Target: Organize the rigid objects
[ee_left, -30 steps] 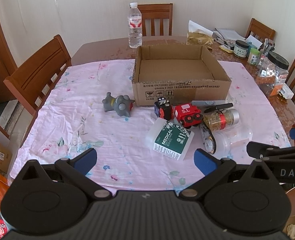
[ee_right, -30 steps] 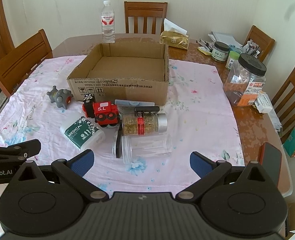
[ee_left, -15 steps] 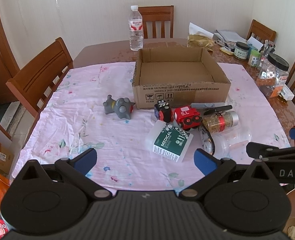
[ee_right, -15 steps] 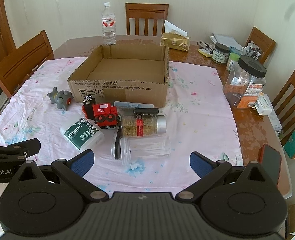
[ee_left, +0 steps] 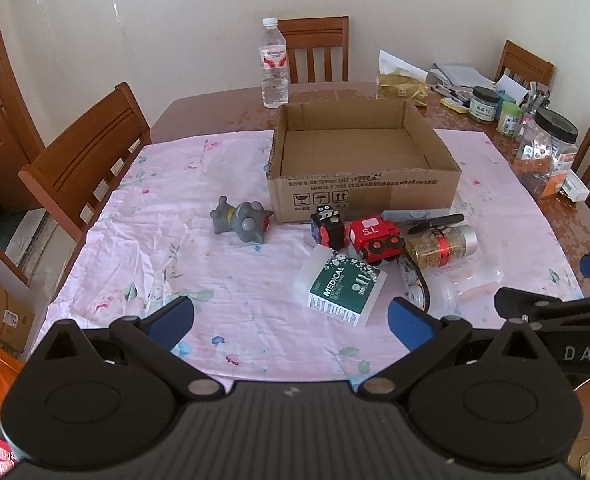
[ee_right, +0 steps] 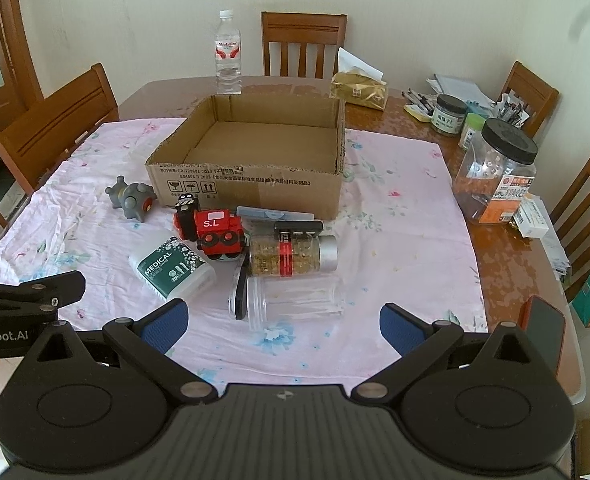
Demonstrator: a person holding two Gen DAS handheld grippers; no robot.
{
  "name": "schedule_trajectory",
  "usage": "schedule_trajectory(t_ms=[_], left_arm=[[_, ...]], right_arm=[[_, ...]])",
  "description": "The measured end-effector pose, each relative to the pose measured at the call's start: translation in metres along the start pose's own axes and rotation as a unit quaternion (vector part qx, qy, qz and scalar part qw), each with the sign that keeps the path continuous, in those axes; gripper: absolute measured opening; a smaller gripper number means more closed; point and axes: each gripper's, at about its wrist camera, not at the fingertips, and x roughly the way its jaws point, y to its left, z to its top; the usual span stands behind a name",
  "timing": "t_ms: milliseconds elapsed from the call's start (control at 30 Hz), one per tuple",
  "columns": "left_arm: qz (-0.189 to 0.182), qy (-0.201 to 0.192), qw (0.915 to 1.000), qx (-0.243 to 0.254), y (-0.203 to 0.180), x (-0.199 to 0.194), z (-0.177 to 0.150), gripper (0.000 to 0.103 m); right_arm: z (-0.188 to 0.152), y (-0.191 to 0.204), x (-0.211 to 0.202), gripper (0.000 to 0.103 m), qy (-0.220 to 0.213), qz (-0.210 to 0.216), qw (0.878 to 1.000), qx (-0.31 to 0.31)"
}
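An empty cardboard box stands mid-table on a pink cloth. In front of it lie a grey toy, a red toy train, a green-and-white "MEDICAL" box, a jar of yellow contents with a silver cap and a clear empty jar on its side. My left gripper and right gripper are both open and empty, held back near the table's front edge.
A water bottle stands behind the box. Jars, pens and papers crowd the right side, with a large black-lidded jar. Wooden chairs surround the table. A phone lies at the right front edge.
Both grippers have drawn back and up slightly, so the objects look a little smaller and farther. Nothing on the table has moved.
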Motion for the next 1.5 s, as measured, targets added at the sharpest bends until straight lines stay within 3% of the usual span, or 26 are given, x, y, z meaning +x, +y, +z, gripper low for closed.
schedule_trajectory(t_ms=[300,700,1133,1500], left_arm=[[-0.021,-0.016,0.9996,-0.004,0.003,0.009,-0.005,0.102],[-0.045,-0.015,0.9987,0.02,0.028,0.052,-0.009,0.102],[-0.052,0.036,0.9967,0.05,0.065,0.133,0.001,0.102],[-0.067,0.056,0.9939,0.067,0.085,0.198,0.017,0.102]], right_arm=[[-0.001,0.002,0.003,0.103,-0.007,0.002,1.0,-0.008],[-0.012,-0.001,0.034,0.103,-0.017,0.01,1.0,-0.005],[-0.043,-0.004,0.112,0.103,0.05,-0.02,0.998,0.019],[-0.046,-0.005,0.143,0.103,0.066,-0.033,0.997,0.028]])
